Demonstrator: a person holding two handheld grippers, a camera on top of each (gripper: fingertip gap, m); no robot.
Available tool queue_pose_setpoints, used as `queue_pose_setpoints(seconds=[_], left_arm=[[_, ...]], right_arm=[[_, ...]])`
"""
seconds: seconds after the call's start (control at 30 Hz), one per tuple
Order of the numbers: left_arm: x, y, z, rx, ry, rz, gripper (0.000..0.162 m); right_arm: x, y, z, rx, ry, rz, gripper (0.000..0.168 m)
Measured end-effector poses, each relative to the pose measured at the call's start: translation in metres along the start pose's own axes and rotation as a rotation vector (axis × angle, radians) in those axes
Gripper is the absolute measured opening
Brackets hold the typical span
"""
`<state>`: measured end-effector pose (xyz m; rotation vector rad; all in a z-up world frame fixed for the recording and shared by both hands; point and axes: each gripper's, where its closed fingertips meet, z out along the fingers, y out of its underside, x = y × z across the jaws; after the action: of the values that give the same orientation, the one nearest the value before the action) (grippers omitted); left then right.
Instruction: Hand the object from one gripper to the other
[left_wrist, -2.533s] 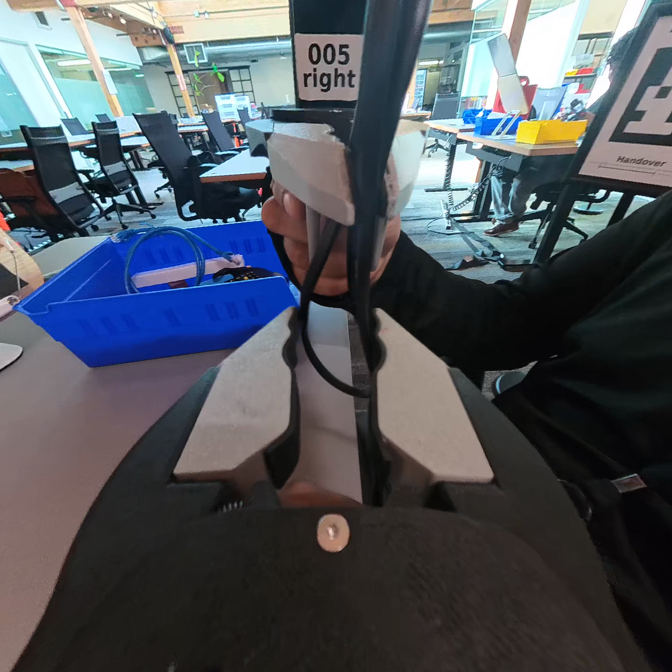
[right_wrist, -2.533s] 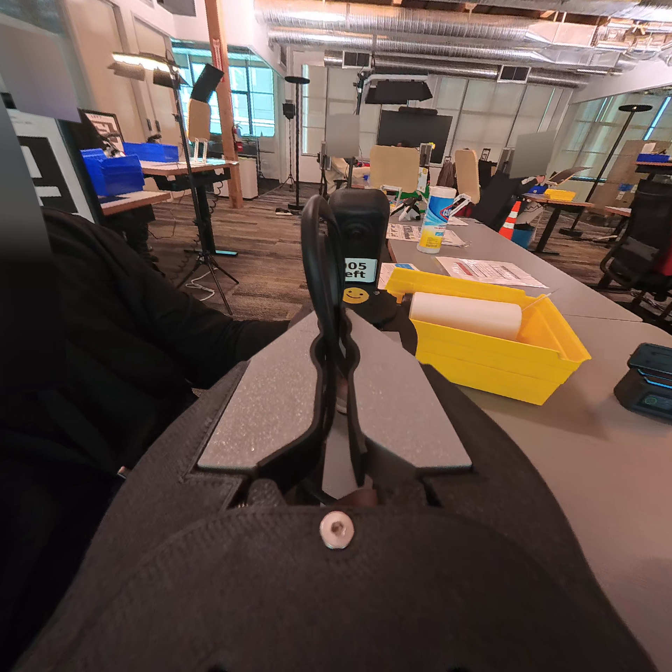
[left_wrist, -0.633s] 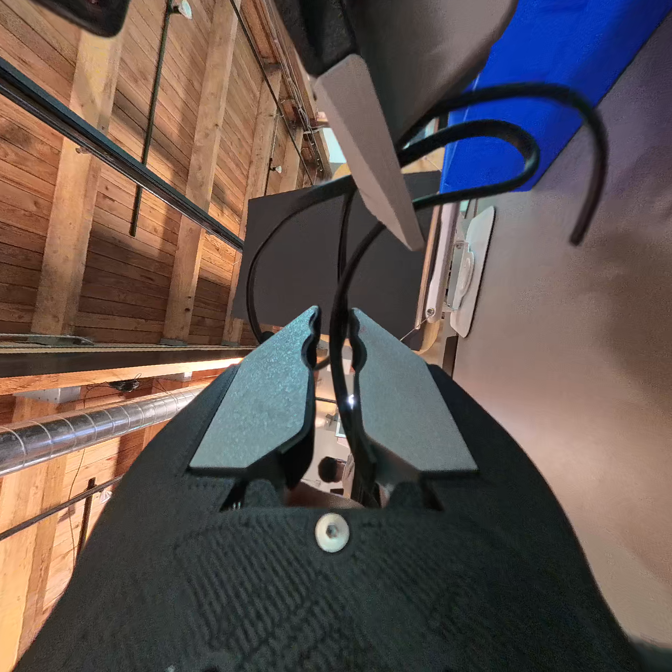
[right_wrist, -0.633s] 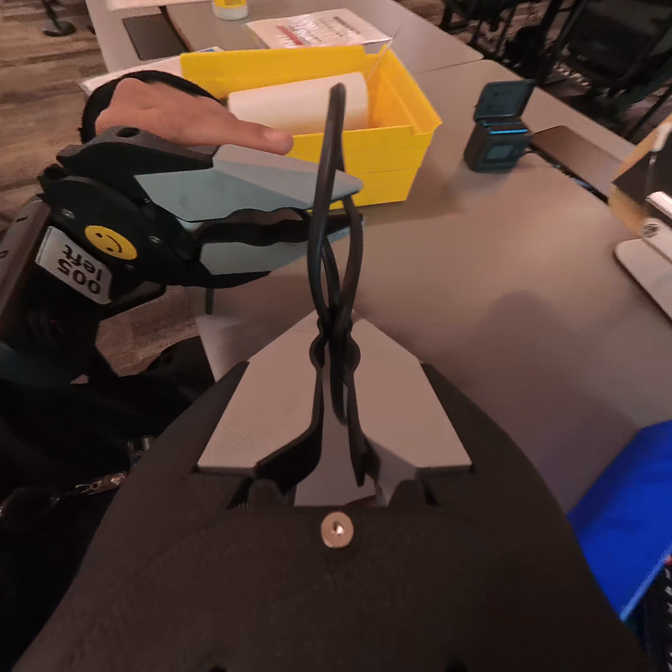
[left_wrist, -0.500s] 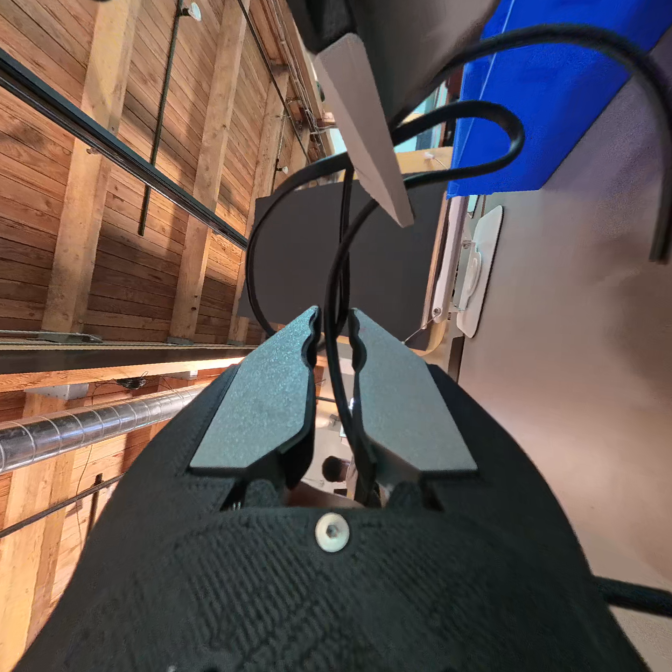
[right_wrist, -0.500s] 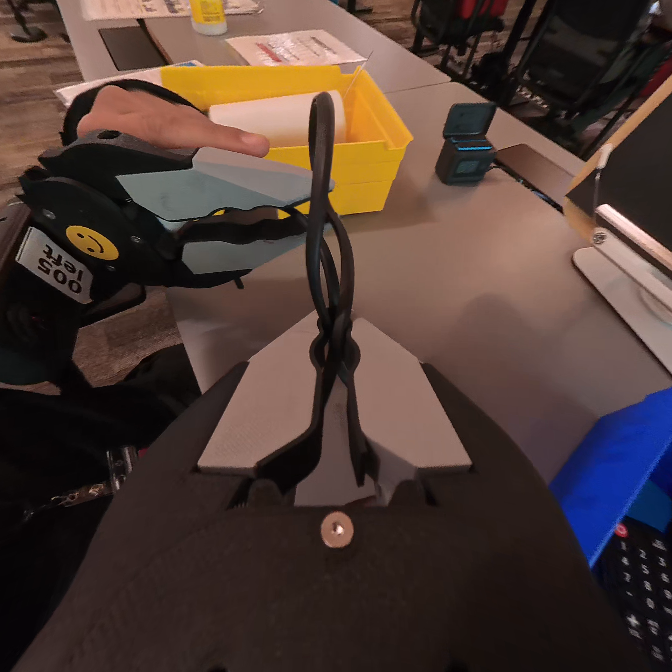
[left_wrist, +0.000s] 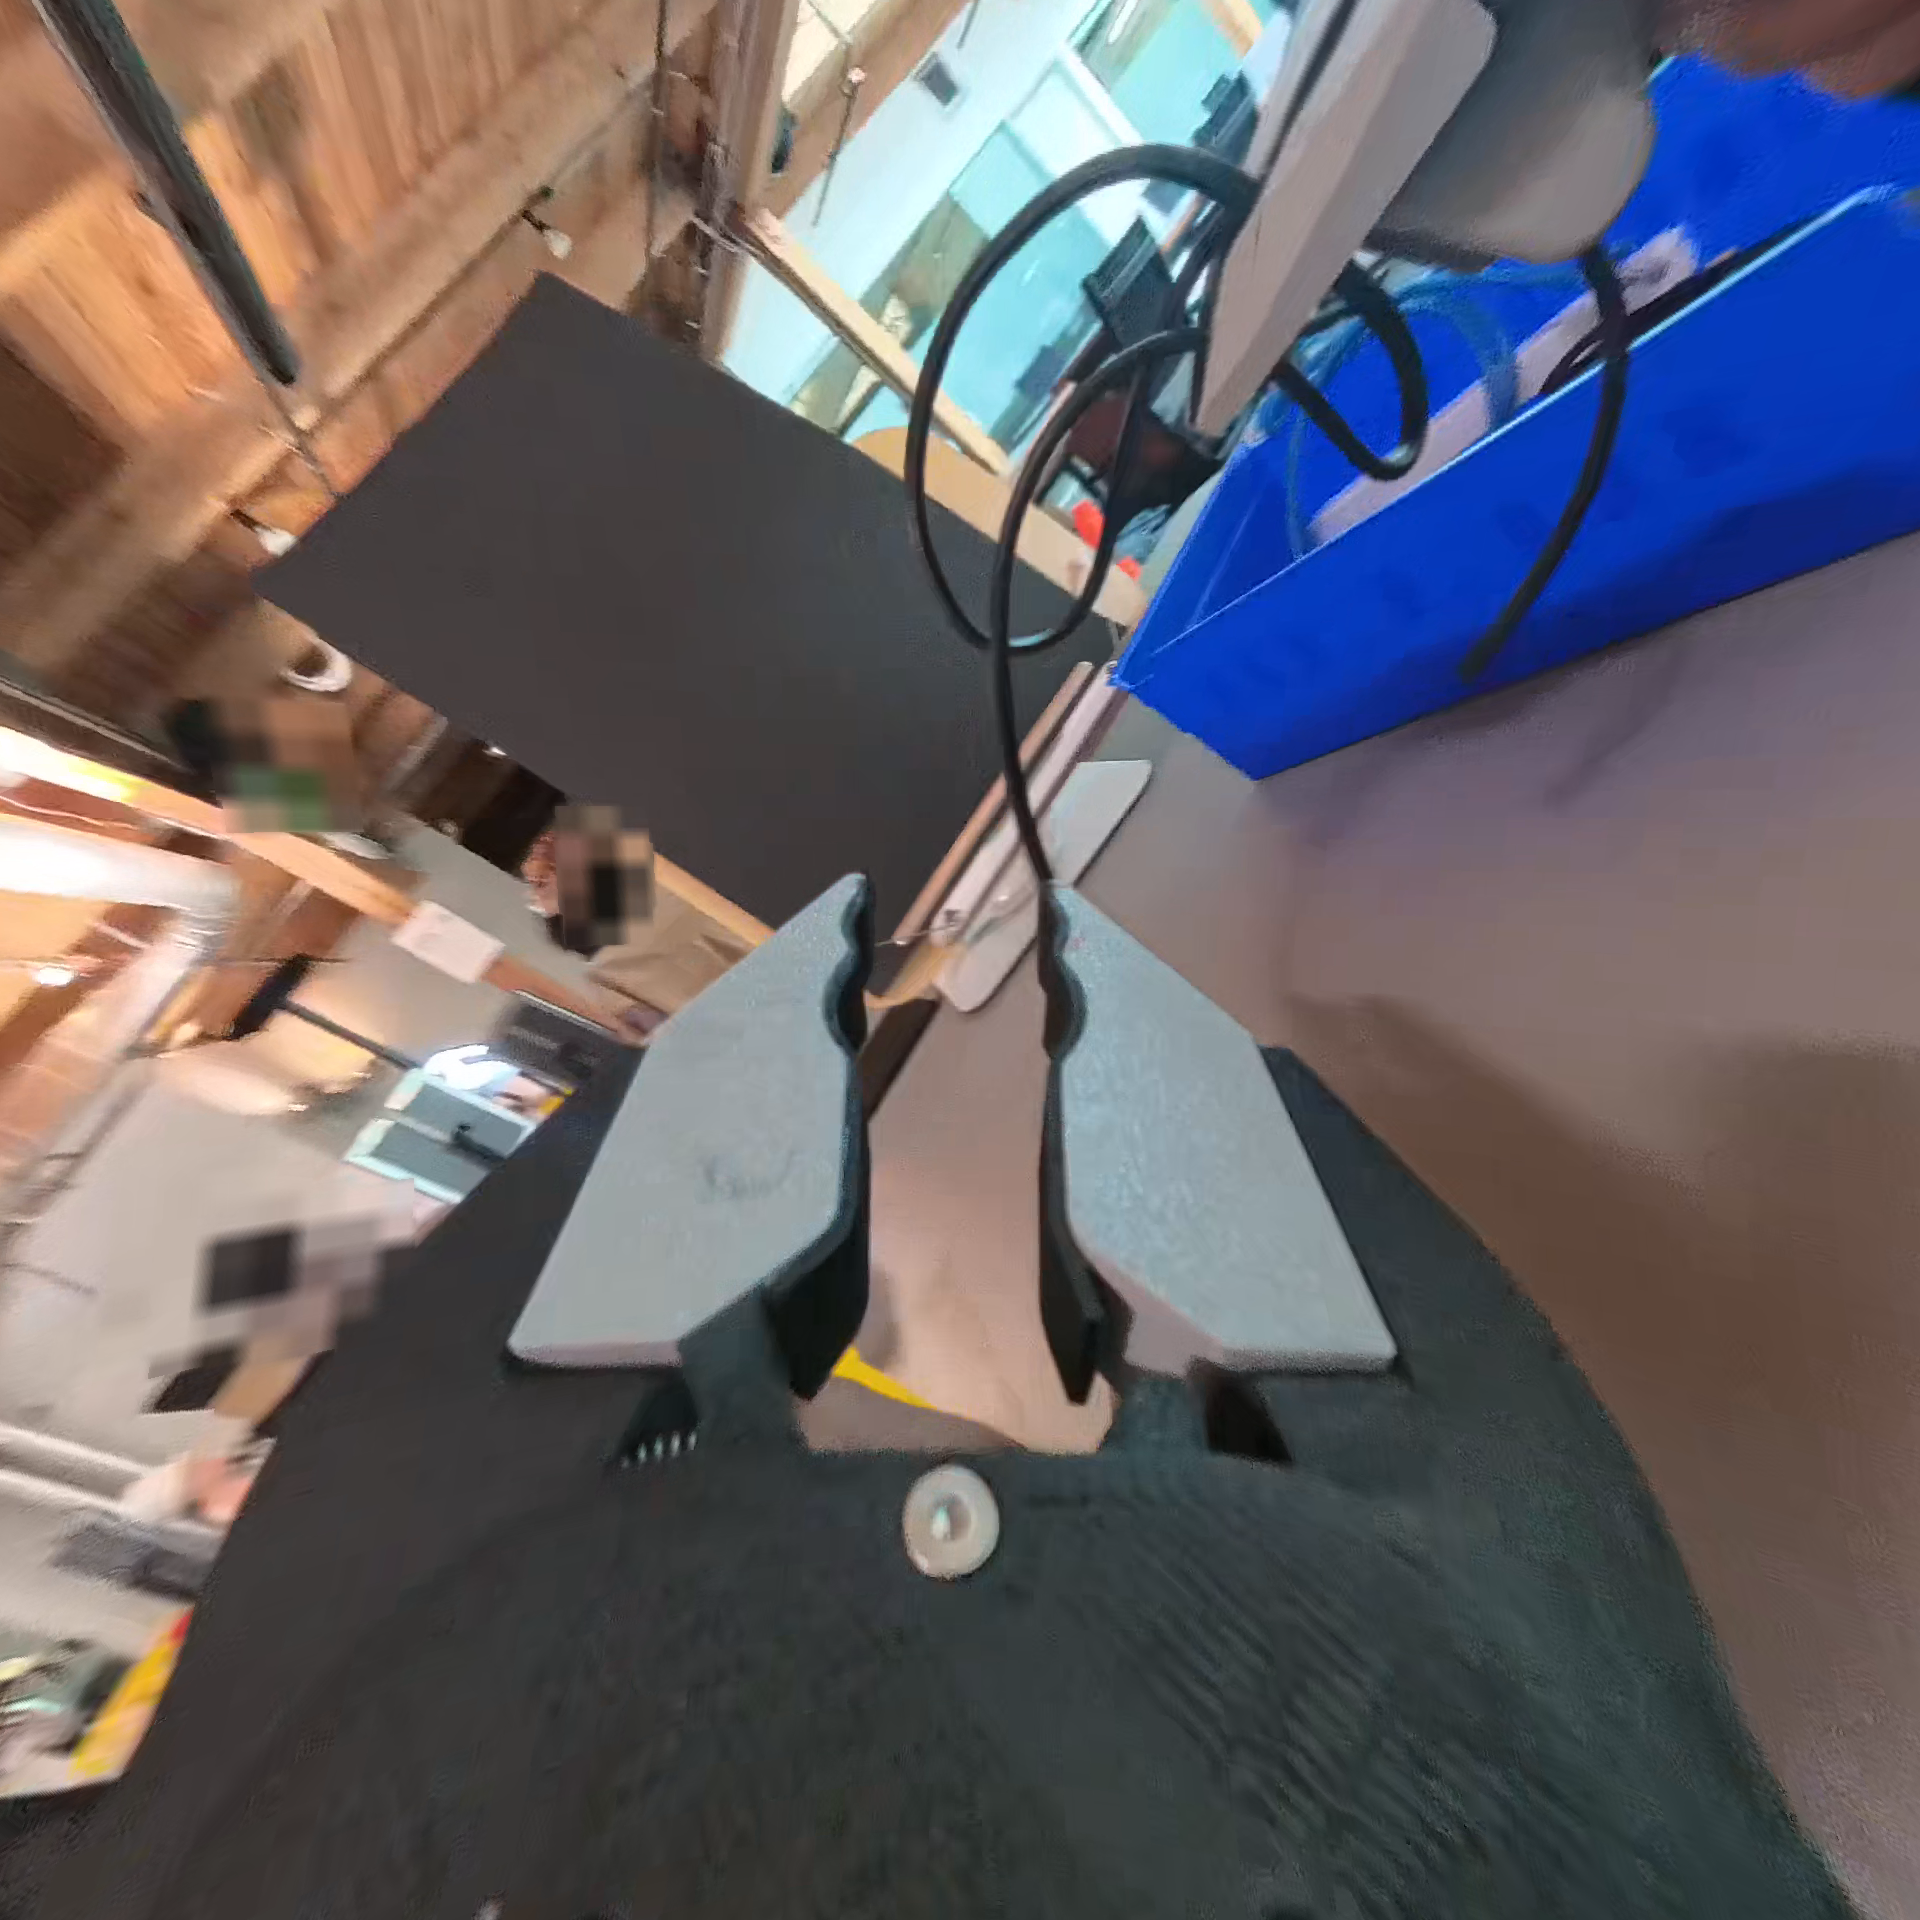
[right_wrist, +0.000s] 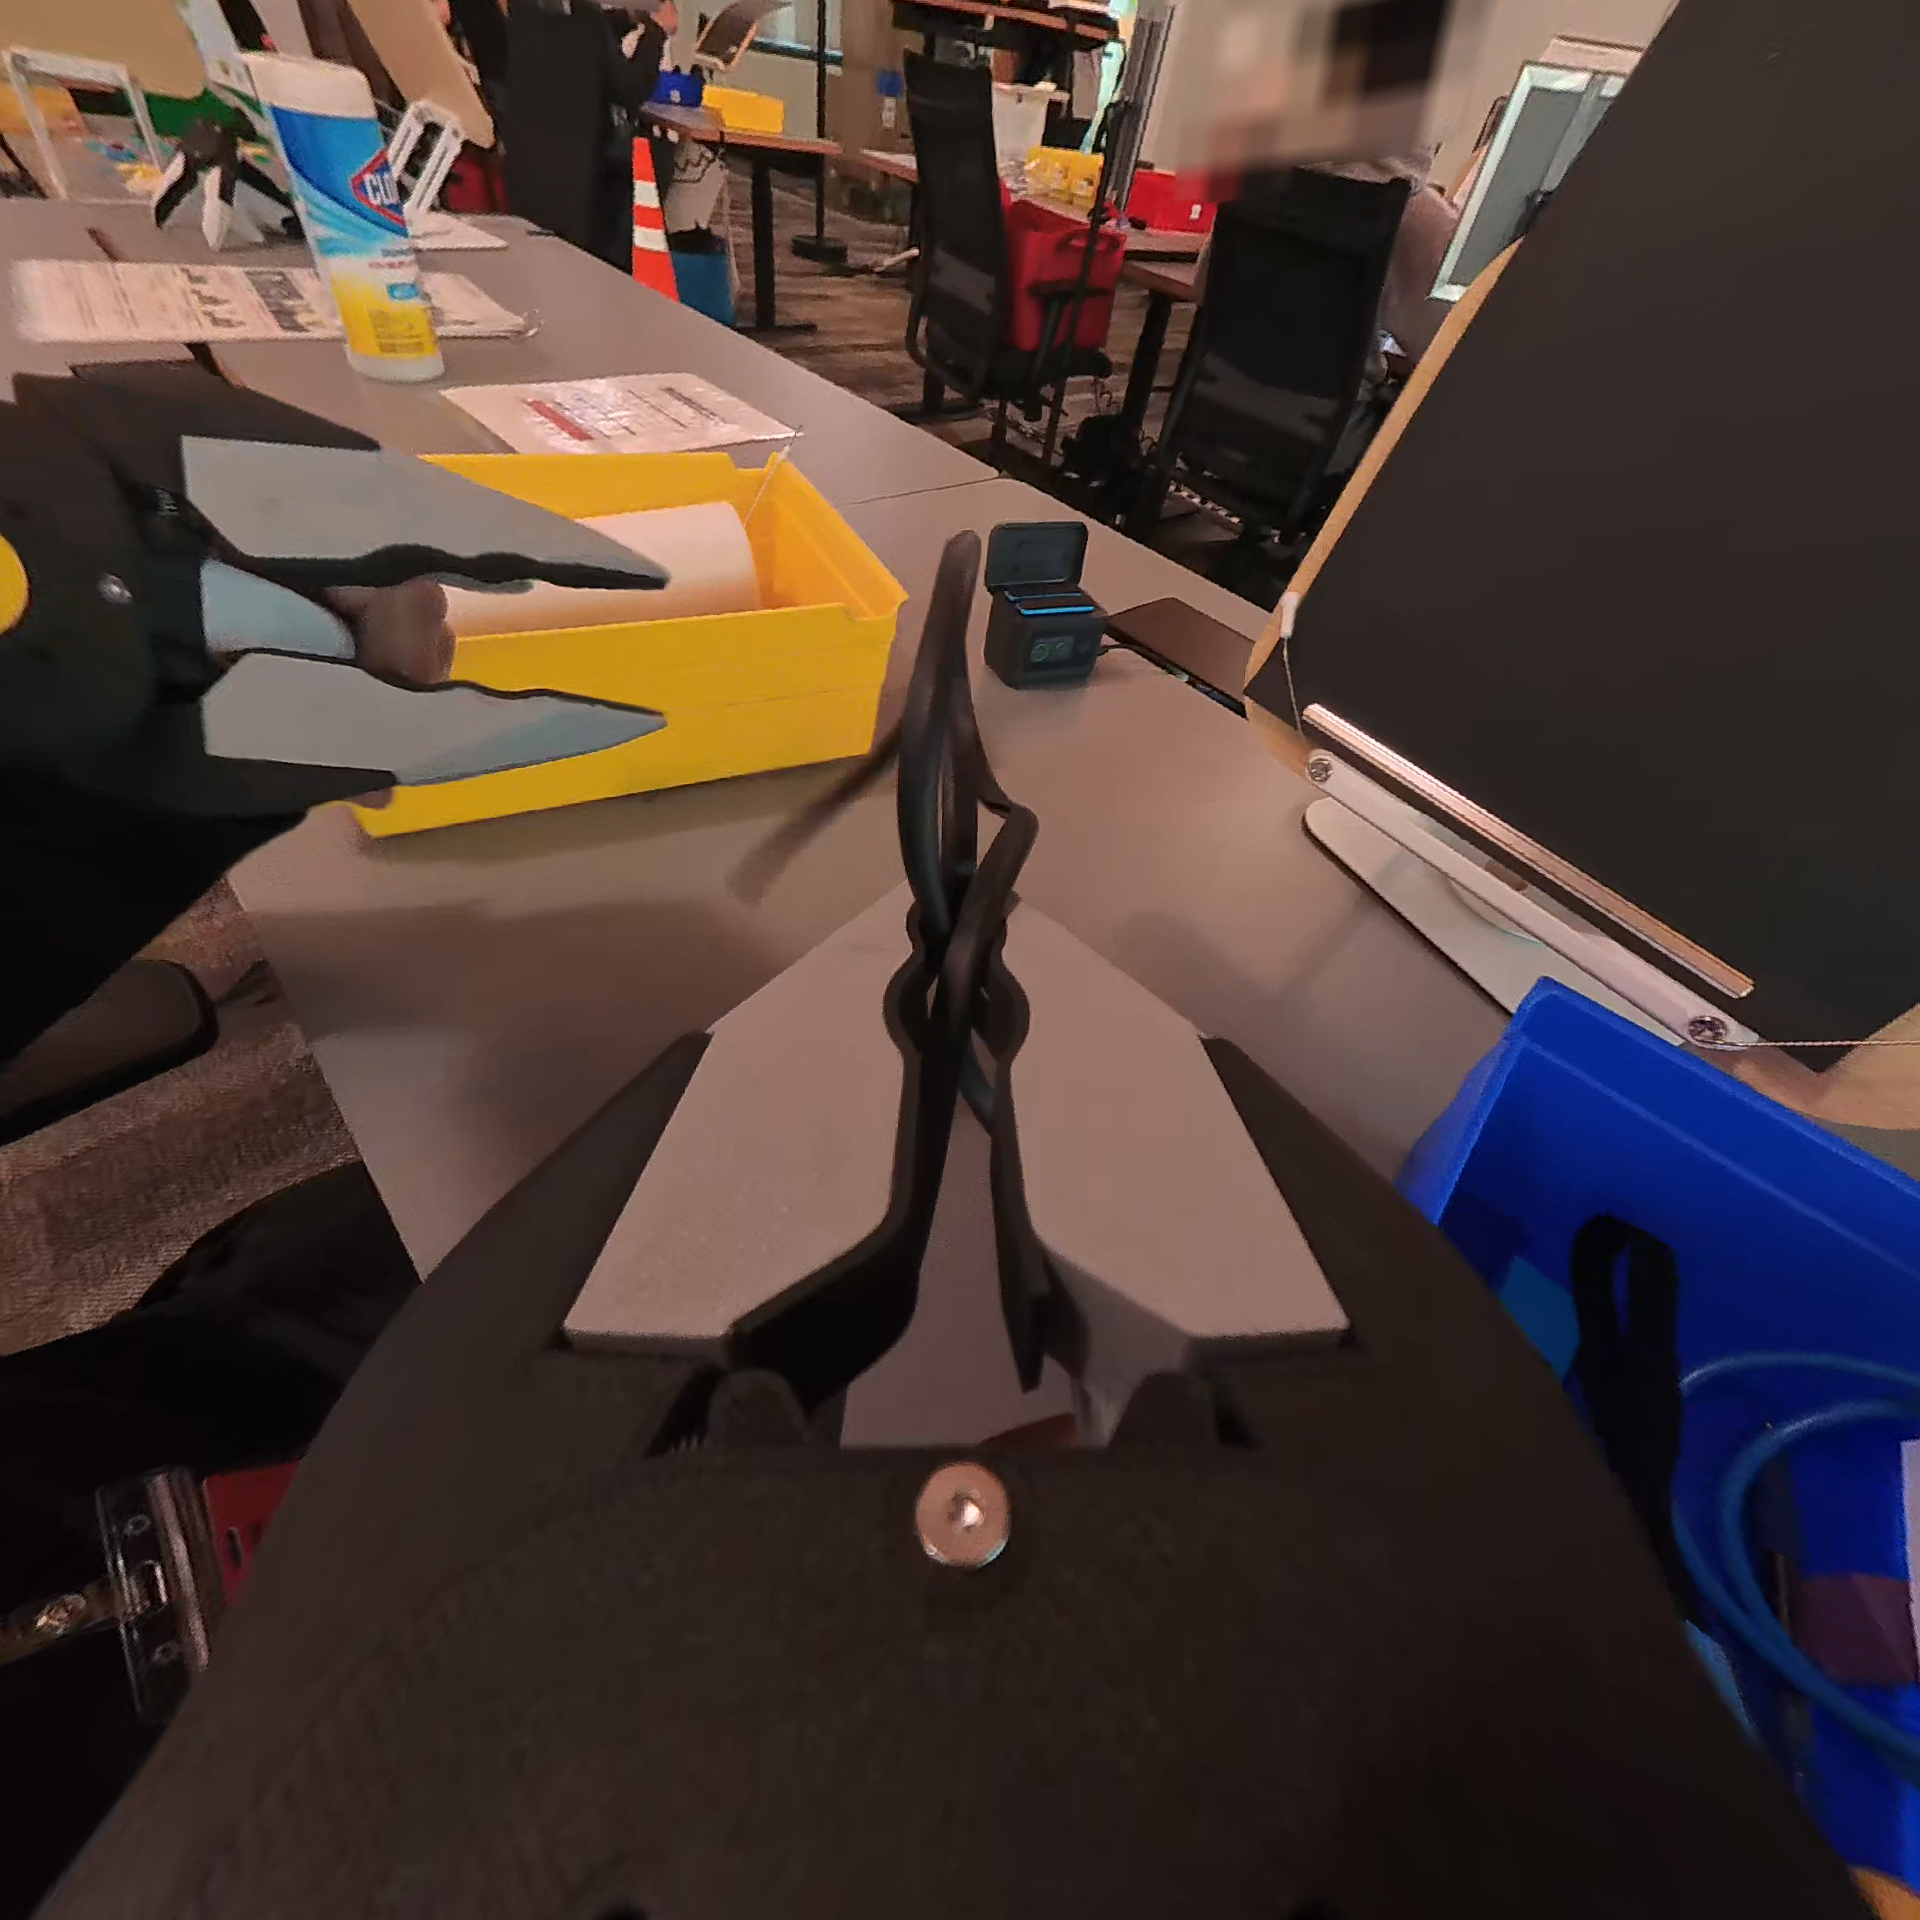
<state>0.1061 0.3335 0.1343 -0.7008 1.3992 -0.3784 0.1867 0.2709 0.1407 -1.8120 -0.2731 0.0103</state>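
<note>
A black cable stands in loops out of my right gripper, which is shut on it above the grey table. My left gripper is off to the left, open and apart from the cable, and a loose strand swings blurred between them. In the left wrist view my left gripper has its jaws wide apart. One strand of the cable runs down to its right fingertip, unclamped. The loops rise to a finger of the right gripper at the top right.
A yellow bin with a white roll sits behind the left gripper. A small black device stands beyond the cable. A dark monitor and a blue bin with a blue cable are at the right. Across from one pair of fingers to the other is roughly 11 cm. From either gripper's tips it is about 35 cm to the dark monitor.
My left gripper has opened, let go of the cable and pulled back to the left. My right gripper stays shut on the cable and has shifted toward the blue bin.
</note>
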Motion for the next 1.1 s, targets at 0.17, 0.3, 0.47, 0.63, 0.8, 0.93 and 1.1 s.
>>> queue_pose_setpoints(seconds=[0.17, 0.3, 0.47, 0.63, 0.8, 0.93, 1.1], left_arm=[[-0.009, 0.001, -0.01, 0.022, 0.075, -0.211, 0.032], [-0.002, 0.0, -0.01, 0.025, 0.162, -0.371, 0.034], [0.021, 0.008, 0.003, -0.024, 0.245, -0.446, 0.033], [0.052, 0.01, 0.018, -0.064, 0.313, -0.433, 0.03], [0.062, 0.01, 0.028, -0.081, 0.291, -0.389, 0.003], [0.055, -0.002, 0.024, -0.045, 0.29, -0.449, 0.0], [0.051, -0.017, 0.016, -0.006, 0.291, -0.437, 0.001]], right_arm=[[0.002, -0.005, -0.005, 0.023, 0.004, -0.013, 0.002], [-0.005, -0.015, -0.012, 0.067, -0.021, -0.021, 0.003], [-0.02, -0.028, -0.02, 0.126, -0.097, -0.003, 0.002], [-0.049, -0.042, -0.029, 0.187, -0.251, 0.023, 0.003], [-0.069, -0.042, -0.027, 0.171, -0.302, -0.009, 0.003], [-0.067, -0.04, -0.023, 0.167, -0.292, -0.001, 0.003], [-0.061, -0.03, -0.01, 0.126, -0.272, 0.014, 0.003]])
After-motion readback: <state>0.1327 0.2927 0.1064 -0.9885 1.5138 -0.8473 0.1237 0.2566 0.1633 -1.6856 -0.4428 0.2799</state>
